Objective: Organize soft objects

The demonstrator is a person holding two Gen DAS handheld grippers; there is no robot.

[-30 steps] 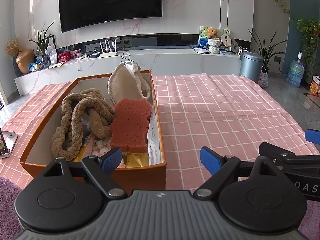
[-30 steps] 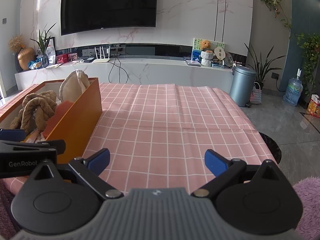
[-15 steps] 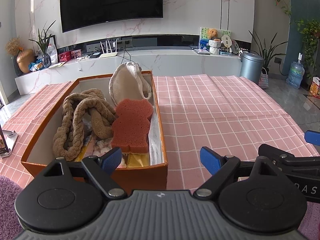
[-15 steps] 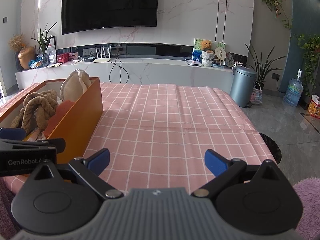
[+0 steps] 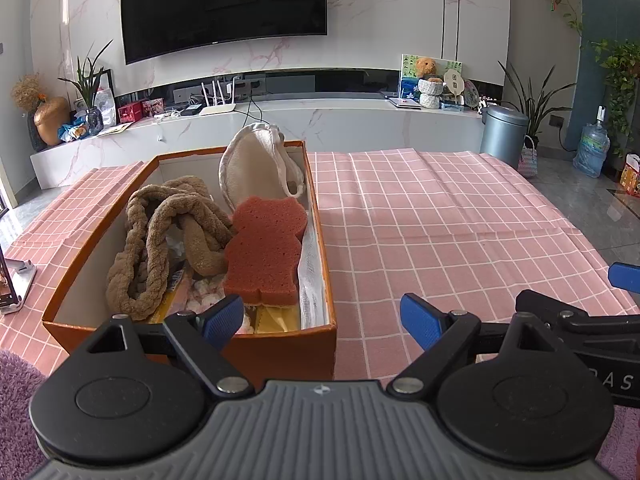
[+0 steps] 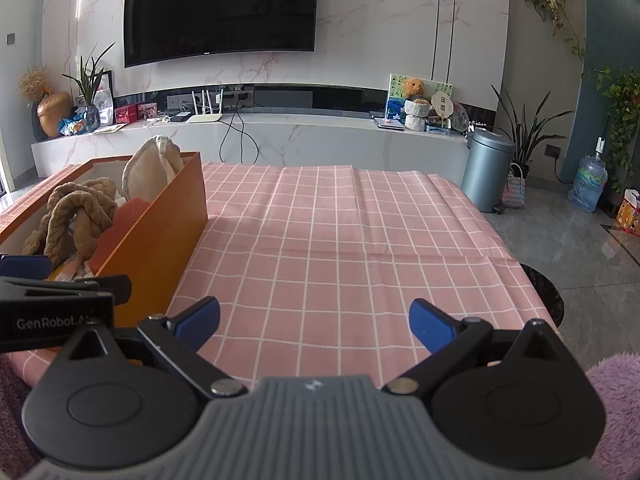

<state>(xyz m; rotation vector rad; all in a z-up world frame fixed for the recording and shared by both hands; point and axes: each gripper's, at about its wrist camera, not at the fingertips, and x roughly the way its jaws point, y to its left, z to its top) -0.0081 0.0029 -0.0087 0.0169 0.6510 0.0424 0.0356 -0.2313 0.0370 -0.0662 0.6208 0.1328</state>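
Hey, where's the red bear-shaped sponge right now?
In the left wrist view the red sponge lies inside the orange box along its right wall, beside the brown braided rope and in front of the cream pouch.

I read "GenRobot.A" in white on the black body of the left tool [image 6: 24,268], just beside the orange box [image 6: 160,236]. On the right tool [image 5: 624,276] only "AS" shows, cut off.

A black television [image 6: 220,10] hangs on the marble wall [image 6: 400,20] above a white console [image 6: 320,136].
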